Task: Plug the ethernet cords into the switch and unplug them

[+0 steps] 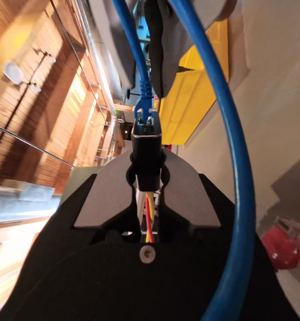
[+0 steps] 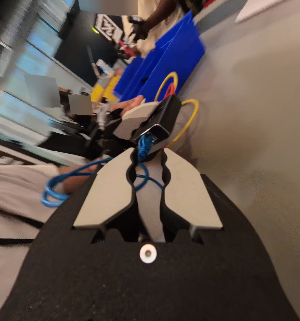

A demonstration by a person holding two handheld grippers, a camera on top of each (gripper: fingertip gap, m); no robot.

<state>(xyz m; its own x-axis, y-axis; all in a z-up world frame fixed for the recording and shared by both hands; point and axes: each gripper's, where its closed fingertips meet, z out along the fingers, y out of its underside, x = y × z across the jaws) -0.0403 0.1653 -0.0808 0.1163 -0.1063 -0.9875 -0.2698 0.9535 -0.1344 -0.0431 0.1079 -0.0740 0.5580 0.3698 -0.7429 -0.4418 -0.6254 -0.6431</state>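
My left gripper (image 1: 147, 156) is shut on the black switch (image 1: 146, 149), held off the table. A blue ethernet plug (image 1: 144, 104) sits in a port on the switch's far end, and its blue cord (image 1: 232, 139) loops round to the right. A yellow cord and a red cord (image 1: 150, 217) leave the switch's near end between my fingers. In the right wrist view, my right gripper (image 2: 148, 152) is open just below the switch (image 2: 160, 132). The blue plug (image 2: 144, 144) and its cord pass by its left fingertip. The left gripper (image 2: 137, 118) shows there, clamping the switch.
A blue bin (image 2: 171, 57) and a yellow bin (image 1: 189, 104) stand on the beige table (image 2: 250, 139). A red object (image 1: 284, 243) lies on the table to the right. A yellow cord (image 2: 192, 118) arcs behind the switch. People are in the background.
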